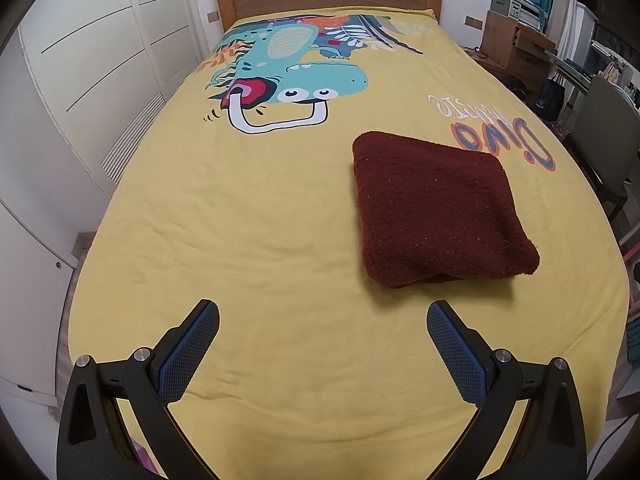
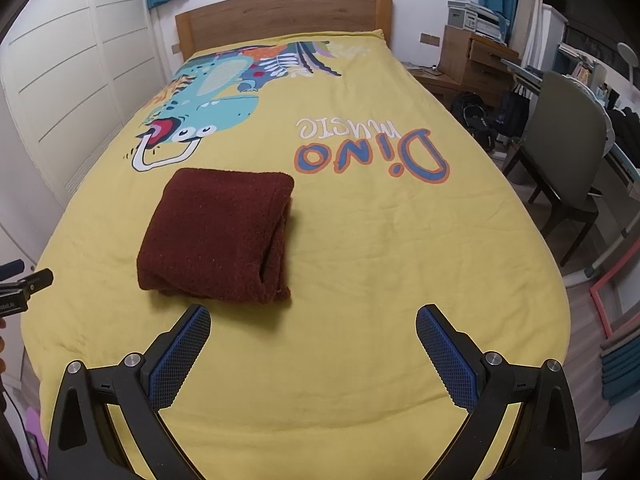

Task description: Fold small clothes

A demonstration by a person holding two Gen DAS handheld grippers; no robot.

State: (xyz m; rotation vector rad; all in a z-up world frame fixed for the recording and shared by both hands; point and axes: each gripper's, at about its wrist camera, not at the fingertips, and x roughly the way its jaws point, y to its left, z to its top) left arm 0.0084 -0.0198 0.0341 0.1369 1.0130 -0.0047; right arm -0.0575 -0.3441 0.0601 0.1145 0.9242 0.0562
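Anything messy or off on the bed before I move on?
Nothing stands out. The dark red garment lies folded in a compact bundle on the yellow bedspread, which has only light wrinkles. Left gripper and right gripper are both open and empty.

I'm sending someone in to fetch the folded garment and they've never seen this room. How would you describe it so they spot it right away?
Find the bed with the wooden headboard and the yellow dinosaur-print bedspread. On the near half, below the cartoon dinosaur and beside the "Dino music" lettering, lies the folded dark red fuzzy garment. It is the only loose item on the cover, a thick squarish bundle.
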